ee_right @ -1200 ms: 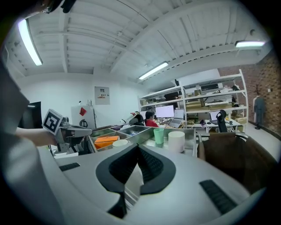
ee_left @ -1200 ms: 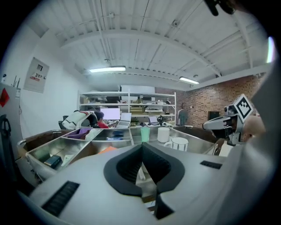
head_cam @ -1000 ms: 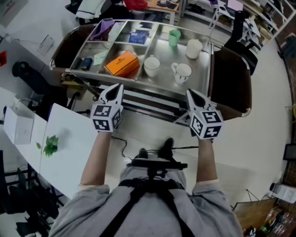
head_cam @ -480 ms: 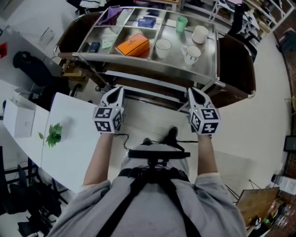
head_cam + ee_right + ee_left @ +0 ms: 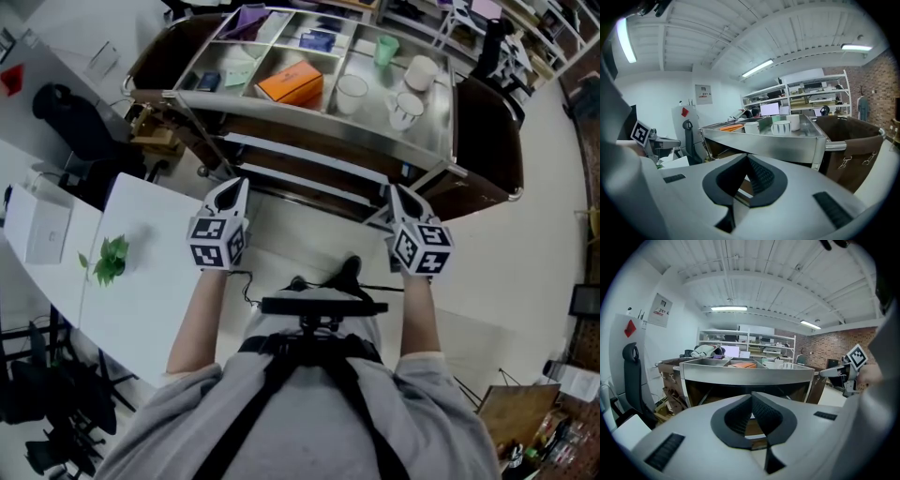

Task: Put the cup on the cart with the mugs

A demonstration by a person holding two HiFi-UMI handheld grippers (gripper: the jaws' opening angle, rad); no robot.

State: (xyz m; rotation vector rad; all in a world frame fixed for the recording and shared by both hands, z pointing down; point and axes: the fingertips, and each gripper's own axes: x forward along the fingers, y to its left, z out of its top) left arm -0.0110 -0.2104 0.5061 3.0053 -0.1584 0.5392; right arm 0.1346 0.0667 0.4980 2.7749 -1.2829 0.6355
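Observation:
The steel cart (image 5: 309,155) stands ahead of me, its top tray divided into compartments. On its right part stand a white cup (image 5: 352,92), a striped mug (image 5: 405,110), a pale tall cup (image 5: 421,71) and a green cup (image 5: 386,49). My left gripper (image 5: 234,186) and right gripper (image 5: 394,195) hover over the floor short of the cart's near edge, both shut and empty. In the right gripper view (image 5: 746,159) the striped mug (image 5: 780,127) and white cup (image 5: 751,127) show on the tray. The left gripper view (image 5: 751,397) faces the cart's front wall (image 5: 745,375).
An orange box (image 5: 291,82) and small items fill the cart's left compartments. Brown bags hang at both cart ends (image 5: 487,141). A white table (image 5: 141,272) with a green sprig (image 5: 110,258) is at my left, a black chair (image 5: 75,127) beyond it.
Both grippers have drawn back from the cart and sunk a little. The cart now sits higher and farther off in the head view.

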